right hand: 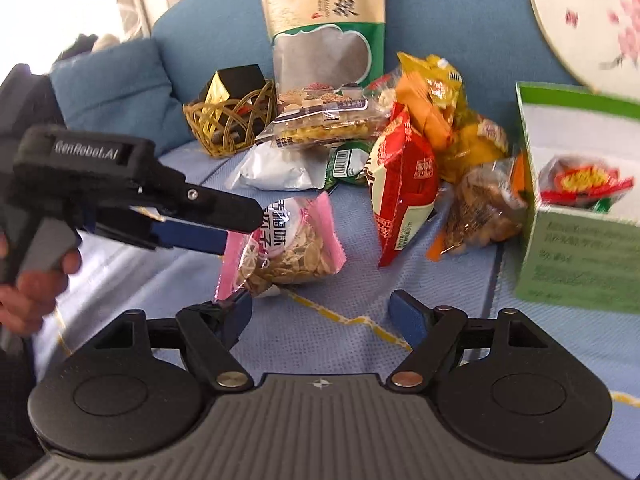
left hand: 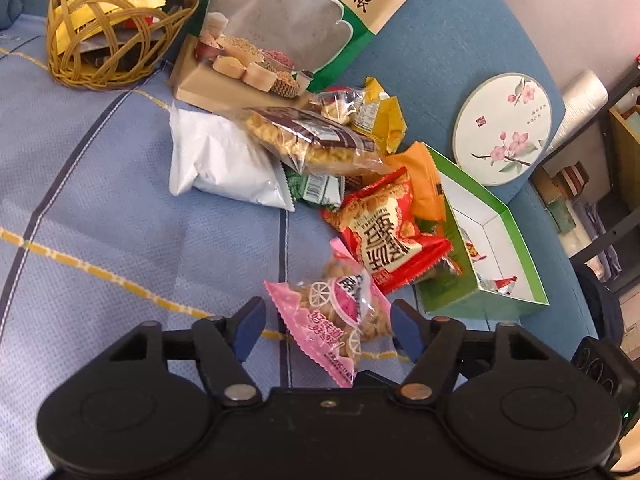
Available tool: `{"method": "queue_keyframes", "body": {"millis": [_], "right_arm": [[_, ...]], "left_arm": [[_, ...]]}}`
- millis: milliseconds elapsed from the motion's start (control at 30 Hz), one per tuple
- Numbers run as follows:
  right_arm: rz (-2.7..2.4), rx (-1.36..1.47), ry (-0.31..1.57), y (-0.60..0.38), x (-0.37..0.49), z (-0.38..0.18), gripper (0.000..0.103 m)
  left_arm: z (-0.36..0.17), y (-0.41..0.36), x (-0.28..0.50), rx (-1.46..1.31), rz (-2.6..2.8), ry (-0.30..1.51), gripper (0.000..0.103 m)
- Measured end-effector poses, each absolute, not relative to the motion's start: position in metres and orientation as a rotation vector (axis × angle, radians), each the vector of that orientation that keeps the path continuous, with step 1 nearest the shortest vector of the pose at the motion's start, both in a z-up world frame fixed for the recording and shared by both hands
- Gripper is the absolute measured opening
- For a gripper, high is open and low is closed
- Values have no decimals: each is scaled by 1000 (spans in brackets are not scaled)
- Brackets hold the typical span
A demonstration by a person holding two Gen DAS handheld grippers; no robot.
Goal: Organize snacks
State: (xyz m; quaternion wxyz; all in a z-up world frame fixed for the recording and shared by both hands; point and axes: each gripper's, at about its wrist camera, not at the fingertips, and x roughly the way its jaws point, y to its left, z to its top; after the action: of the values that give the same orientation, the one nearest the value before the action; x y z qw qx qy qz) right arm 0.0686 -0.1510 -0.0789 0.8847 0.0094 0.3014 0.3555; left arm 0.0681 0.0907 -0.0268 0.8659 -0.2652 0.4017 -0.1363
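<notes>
Few snacks sorted so far: one or two small packets lie in the green box point(left hand: 516, 256), some wrappers in the wicker basket point(left hand: 72, 60). Most remain heaped loose on the blue cover point(left hand: 100, 200) between them. Left gripper point(left hand: 328, 330) spread wide, pink packet point(left hand: 340, 312) between its fingers, unpinched. Right gripper point(right hand: 320, 316) open, empty, near the same packet. Bulk of the sorting outstanding.

You're working over a blue sofa point(left hand: 440, 40) draped in a light-blue checked cover point(left hand: 100, 200) — a dark metal shelf point(left hand: 600, 184) stands right, daylight glares behind.
</notes>
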Motion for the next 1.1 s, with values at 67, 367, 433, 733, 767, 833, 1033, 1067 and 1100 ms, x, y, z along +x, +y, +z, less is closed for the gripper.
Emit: {"method": "queue_keyframes", "body": {"millis": [67, 367, 433, 733, 767, 833, 1033, 1067, 1100], "right_arm": [[745, 44, 622, -151, 74, -80, 103], [768, 93, 598, -155, 84, -77, 95], [779, 91, 590, -153, 84, -77, 84], [725, 65, 497, -162, 67, -47, 44], [715, 58, 463, -167, 64, -42, 44], [688, 66, 409, -179, 59, -32, 44], [562, 115, 343, -216, 62, -17, 44], [536, 119, 336, -222, 63, -16, 44], [513, 125, 331, -227, 65, -15, 44]], "left_arm": [[-29, 92, 71, -566, -289, 848, 103], [-37, 93, 80, -592, -325, 865, 88], [-40, 87, 81, -571, -332, 882, 44], [6, 51, 76, -424, -383, 765, 29], [13, 46, 77, -411, -399, 749, 28], [25, 34, 83, -391, -433, 727, 29], [39, -18, 109, -313, -510, 697, 28], [39, -26, 115, -313, -523, 698, 28], [39, -34, 120, -306, -534, 697, 28]]}}
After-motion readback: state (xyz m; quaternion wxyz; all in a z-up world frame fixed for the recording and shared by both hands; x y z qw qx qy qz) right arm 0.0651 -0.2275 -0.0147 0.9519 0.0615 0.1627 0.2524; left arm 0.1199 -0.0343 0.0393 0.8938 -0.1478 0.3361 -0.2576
